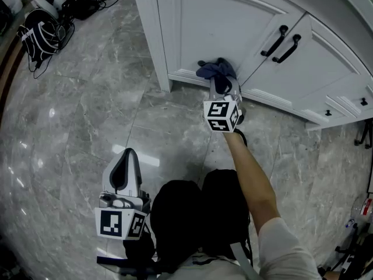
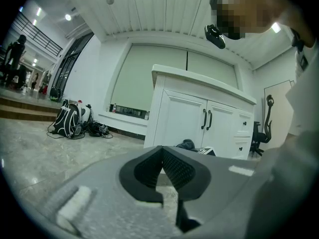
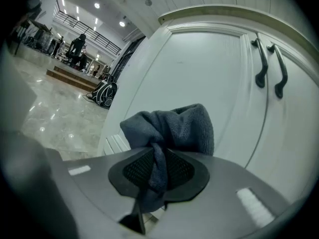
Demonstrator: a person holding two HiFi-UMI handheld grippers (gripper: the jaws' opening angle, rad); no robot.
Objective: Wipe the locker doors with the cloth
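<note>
A dark blue cloth (image 3: 172, 128) is bunched between the pads of my right gripper (image 3: 158, 169), which is shut on it. In the head view the cloth (image 1: 217, 70) sits low against the left white locker door (image 1: 227, 28), near its bottom edge, with the right gripper (image 1: 224, 89) just behind it. The left door (image 3: 199, 83) fills the right gripper view, its black handles (image 3: 269, 66) at the upper right. My left gripper (image 1: 124, 171) hangs low over the floor at the lower left; its pads (image 2: 174, 171) meet at the tips with nothing between them.
A second door with a black handle (image 1: 288, 48) and small drawers (image 1: 349, 101) lies to the right. Backpacks and cables (image 1: 41, 28) lie on the grey marble floor (image 1: 87, 109) at the far left. An office chair (image 2: 263, 128) stands right of the lockers.
</note>
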